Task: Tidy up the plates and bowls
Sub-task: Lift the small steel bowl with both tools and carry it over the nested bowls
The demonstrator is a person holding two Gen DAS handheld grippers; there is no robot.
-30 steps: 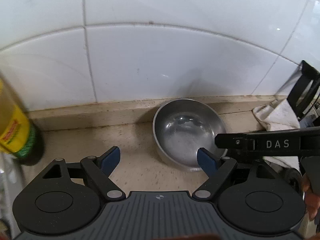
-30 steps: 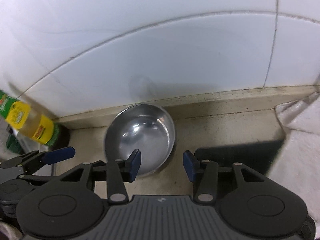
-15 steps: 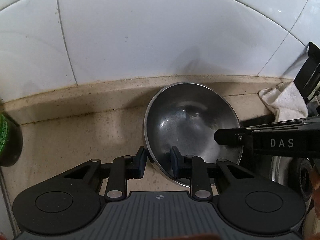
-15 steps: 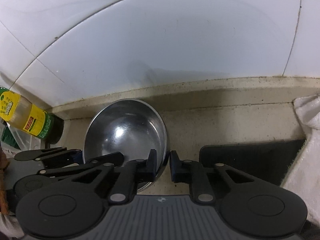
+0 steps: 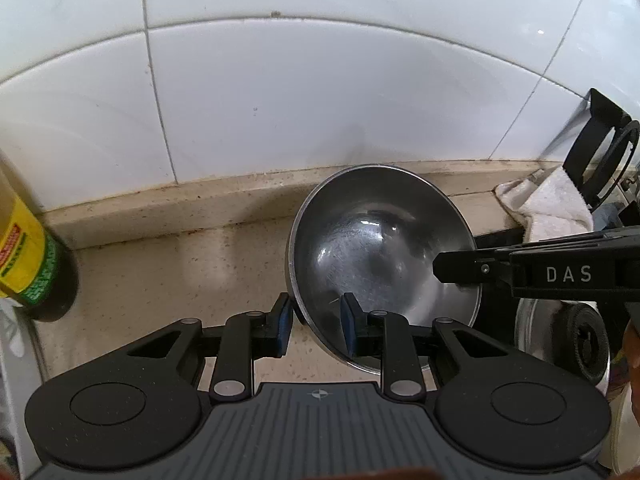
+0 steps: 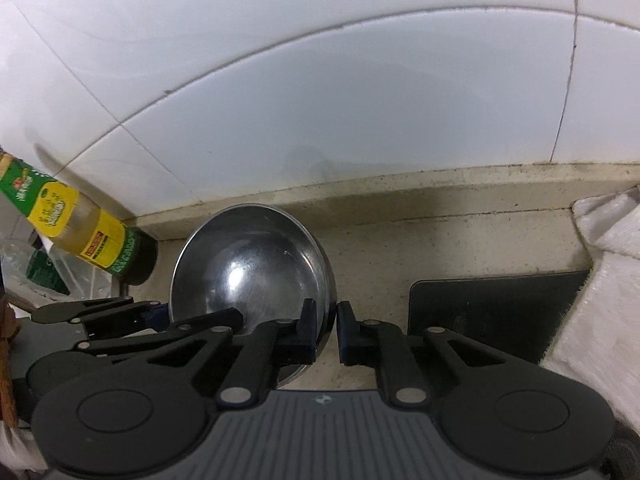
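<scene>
Left wrist view: the left gripper [image 5: 314, 326] pinches the near-left rim of the steel bowl [image 5: 380, 248], one blue pad inside, one outside. The bowl looks tilted over the beige counter [image 5: 168, 276] by the tiled wall. "DAS" is printed on the right gripper [image 6: 325, 330], which clamps the bowl's opposite rim the same way. The yellow-green bottle [image 6: 76, 226] has label text too blurry to read.

Two close wrist views facing the tiled wall [image 5: 320, 100], sharing the steel bowl [image 5: 380, 248].
</scene>
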